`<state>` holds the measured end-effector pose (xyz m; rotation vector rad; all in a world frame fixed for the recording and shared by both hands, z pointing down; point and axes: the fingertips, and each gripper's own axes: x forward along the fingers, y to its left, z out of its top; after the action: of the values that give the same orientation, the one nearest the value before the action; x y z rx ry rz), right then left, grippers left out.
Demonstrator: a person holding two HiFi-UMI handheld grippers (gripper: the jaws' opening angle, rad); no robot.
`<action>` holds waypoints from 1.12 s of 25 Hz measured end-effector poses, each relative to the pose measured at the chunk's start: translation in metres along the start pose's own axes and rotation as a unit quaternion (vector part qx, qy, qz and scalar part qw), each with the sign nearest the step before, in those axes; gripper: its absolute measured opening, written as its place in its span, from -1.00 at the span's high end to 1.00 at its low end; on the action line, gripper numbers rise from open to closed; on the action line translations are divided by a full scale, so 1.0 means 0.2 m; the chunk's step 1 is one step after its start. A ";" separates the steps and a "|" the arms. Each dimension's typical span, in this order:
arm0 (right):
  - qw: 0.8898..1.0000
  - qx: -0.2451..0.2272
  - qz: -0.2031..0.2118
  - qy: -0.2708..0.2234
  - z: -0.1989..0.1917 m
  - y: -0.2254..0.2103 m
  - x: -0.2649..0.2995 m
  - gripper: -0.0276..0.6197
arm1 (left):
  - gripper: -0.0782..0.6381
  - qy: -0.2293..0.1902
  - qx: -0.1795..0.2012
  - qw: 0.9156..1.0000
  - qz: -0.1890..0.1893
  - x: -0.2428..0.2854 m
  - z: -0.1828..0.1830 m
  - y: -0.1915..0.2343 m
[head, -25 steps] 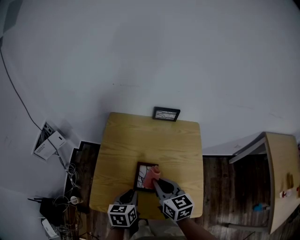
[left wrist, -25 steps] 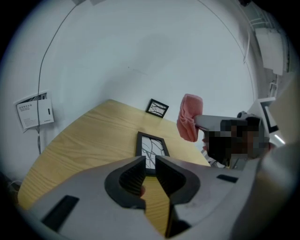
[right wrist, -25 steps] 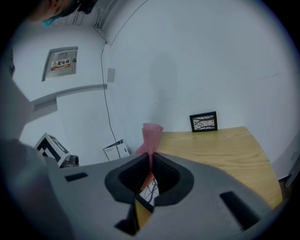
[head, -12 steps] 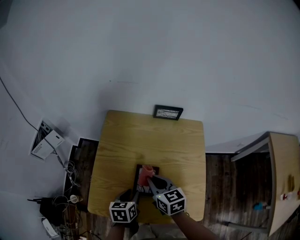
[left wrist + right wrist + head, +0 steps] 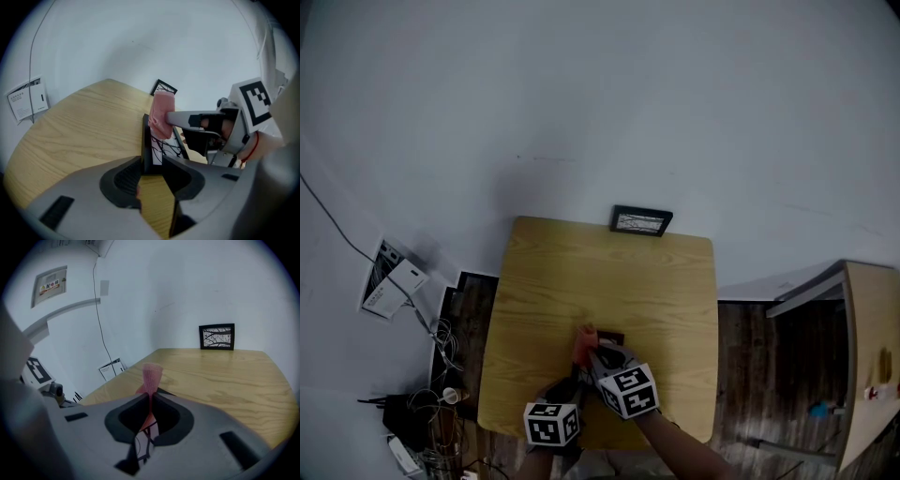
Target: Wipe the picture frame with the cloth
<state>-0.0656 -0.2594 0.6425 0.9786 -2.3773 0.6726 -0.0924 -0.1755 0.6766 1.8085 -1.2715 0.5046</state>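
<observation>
A black picture frame [image 5: 151, 143] with a branch drawing stands on edge over the near part of the wooden table [image 5: 581, 272]. My left gripper [image 5: 152, 165] is shut on its lower edge. Its jaws stand wide, and the frame fills the gap between them. My right gripper [image 5: 150, 399] is shut on a pink cloth [image 5: 151, 375], which sticks up beyond its jaws. In the left gripper view the cloth [image 5: 161, 119] rests against the frame's upper edge. In the head view the cloth [image 5: 583, 344] shows just ahead of both grippers, which hide most of the frame.
A second black frame [image 5: 641, 221] stands against the wall at the table's far edge. To the left, cables [image 5: 431, 394] and papers [image 5: 389, 286] lie on the floor. A wooden side table [image 5: 867, 347] stands at the right.
Both grippers have come down and nearer to the table's front edge. The right gripper has carried the cloth leftward over the frame. The frame's face, seen before, now shows almost edge-on.
</observation>
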 end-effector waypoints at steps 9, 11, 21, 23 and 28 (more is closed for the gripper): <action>0.995 -0.070 -0.026 0.058 -0.06 0.01 0.10 0.86 | 0.43 0.002 0.008 1.000 0.001 0.00 0.00 0.00; 0.993 -0.091 -0.034 0.073 -0.06 0.02 0.11 0.86 | 0.43 0.001 0.009 1.000 0.001 0.00 0.00 0.00; 0.987 -0.107 -0.051 0.106 -0.10 -0.03 0.08 0.86 | 0.43 -0.001 0.007 1.000 0.004 0.00 0.00 0.01; 0.987 -0.102 -0.054 0.107 -0.11 -0.05 0.07 0.86 | 0.43 -0.002 0.008 1.000 0.005 0.00 0.00 0.01; 0.988 -0.096 -0.061 0.107 -0.11 -0.09 0.03 0.86 | 0.43 -0.004 0.007 1.000 0.007 0.00 0.00 0.01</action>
<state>-0.0506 -0.2604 0.6683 0.9113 -2.1314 0.4678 -0.0940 -0.1755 0.6769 1.8160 -1.2893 0.5159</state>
